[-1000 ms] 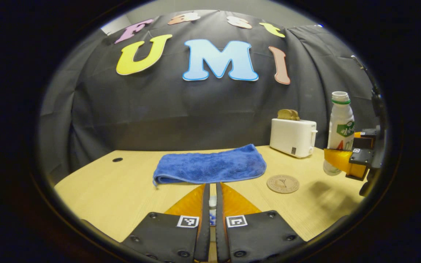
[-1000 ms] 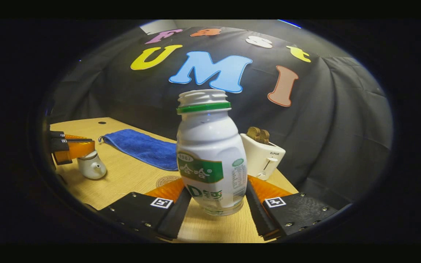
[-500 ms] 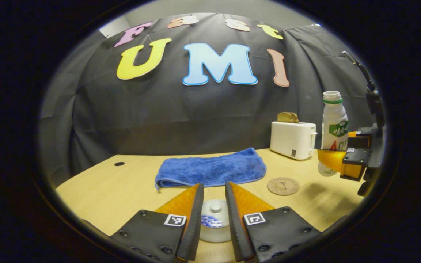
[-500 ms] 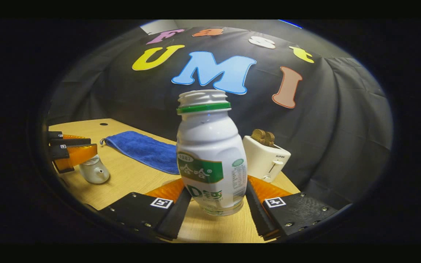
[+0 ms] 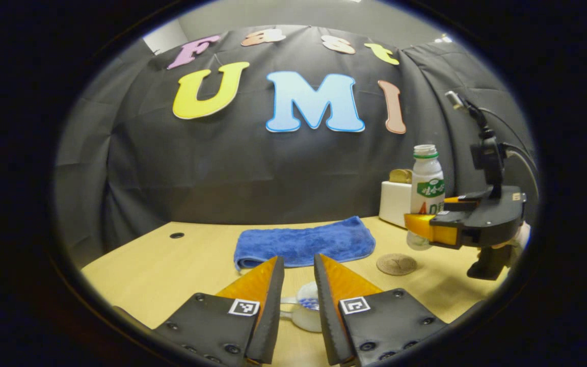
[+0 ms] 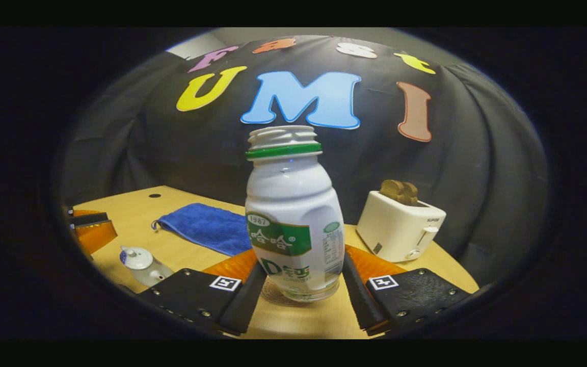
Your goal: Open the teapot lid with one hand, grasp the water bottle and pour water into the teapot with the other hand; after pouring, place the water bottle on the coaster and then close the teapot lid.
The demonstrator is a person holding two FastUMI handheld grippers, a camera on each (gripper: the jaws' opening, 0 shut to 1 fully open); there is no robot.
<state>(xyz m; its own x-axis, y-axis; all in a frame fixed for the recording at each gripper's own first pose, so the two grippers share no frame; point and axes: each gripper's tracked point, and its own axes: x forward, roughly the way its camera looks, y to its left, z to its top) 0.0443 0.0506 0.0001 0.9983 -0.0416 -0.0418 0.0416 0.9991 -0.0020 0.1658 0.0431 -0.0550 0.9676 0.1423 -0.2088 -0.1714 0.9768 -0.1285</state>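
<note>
A small white teapot [image 5: 306,312] with blue markings stands on the table just below my left gripper [image 5: 297,259], whose jaws are open and apart from it. In the right gripper view the teapot [image 6: 140,262] has its lid on, and the left gripper [image 6: 89,232] sits behind and to the left of it. My right gripper [image 6: 298,255] is shut on the lower body of the uncapped white water bottle [image 6: 293,204], which is upright. A round brown coaster [image 6: 275,295] shows under the bottle's base. In the left gripper view the bottle [image 5: 426,191] hangs just beyond the coaster [image 5: 396,264].
A folded blue towel [image 5: 306,244] lies across the middle of the wooden table [image 5: 171,265]. A white toaster [image 6: 400,227] with bread in it stands at the back right. A small round hole [image 5: 176,235] is in the tabletop at the far left.
My left gripper opened off the teapot lid's knob and drew back, leaving the lid on the pot. The right gripper carried the bottle over the coaster.
</note>
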